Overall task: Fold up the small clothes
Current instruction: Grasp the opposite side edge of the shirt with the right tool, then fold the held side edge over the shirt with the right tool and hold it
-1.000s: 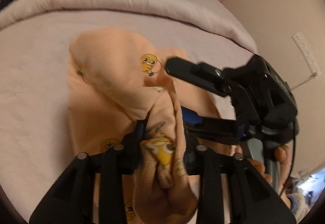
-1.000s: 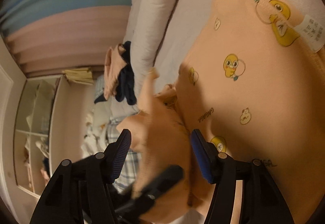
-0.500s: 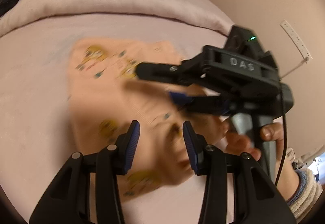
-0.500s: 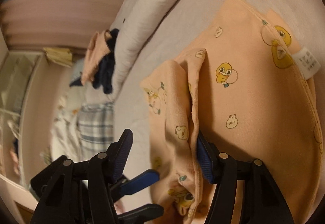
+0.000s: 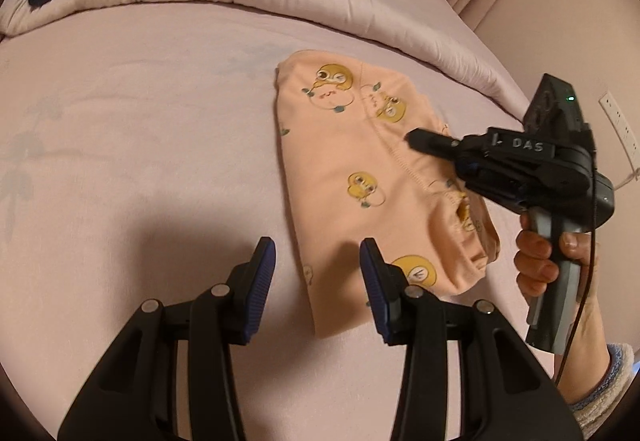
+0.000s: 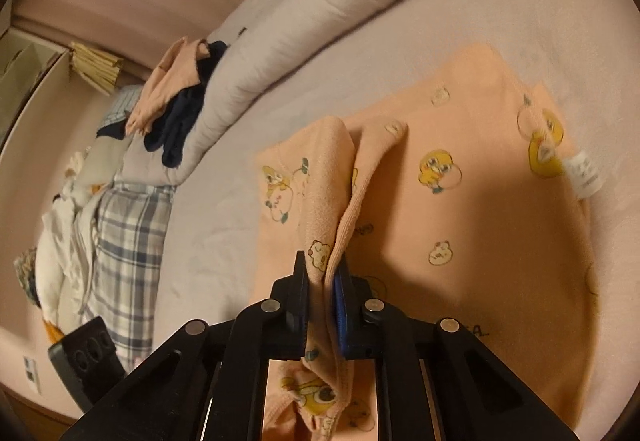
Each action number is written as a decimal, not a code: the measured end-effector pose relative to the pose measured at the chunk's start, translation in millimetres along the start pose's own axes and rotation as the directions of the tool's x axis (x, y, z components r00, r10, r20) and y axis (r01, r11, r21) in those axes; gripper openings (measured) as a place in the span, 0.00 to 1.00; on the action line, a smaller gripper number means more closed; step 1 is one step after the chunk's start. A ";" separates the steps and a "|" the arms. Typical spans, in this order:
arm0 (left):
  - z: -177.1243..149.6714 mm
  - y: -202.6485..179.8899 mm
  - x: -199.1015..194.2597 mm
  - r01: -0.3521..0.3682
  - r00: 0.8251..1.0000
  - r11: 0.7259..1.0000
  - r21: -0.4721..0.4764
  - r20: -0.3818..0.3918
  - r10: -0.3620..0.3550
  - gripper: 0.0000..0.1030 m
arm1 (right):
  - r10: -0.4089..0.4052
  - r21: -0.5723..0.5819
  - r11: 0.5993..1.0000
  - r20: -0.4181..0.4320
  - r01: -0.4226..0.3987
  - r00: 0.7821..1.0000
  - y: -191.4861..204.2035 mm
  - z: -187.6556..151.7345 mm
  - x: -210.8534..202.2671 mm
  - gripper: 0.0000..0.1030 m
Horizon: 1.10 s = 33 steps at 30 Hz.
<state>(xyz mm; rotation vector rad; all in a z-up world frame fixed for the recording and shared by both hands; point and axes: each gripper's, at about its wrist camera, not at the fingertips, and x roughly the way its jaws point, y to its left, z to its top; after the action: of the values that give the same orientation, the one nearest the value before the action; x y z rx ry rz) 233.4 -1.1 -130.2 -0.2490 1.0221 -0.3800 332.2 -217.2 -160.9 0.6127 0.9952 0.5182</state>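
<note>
right gripper (image 6: 323, 293) pinching garment (image 6: 460, 225), hem hidden

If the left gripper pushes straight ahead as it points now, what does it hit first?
Probably the near left edge of the peach duck-print garment, lying on the pink bedsheet; the open left gripper frames it, though depth is unclear.
</note>
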 end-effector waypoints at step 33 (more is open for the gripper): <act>12.6 7.8 -5.8 0.016 1.000 1.000 0.005 0.002 -0.016 0.42 | -0.187 -0.126 0.972 0.088 0.197 0.978 16.5 20.7 -39.7 0.12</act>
<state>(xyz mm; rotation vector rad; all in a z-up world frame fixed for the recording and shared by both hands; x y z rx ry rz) 243.1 8.7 -122.3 -0.2537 1.0174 -0.3969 330.5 -236.1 -117.1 0.4079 0.9285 0.3834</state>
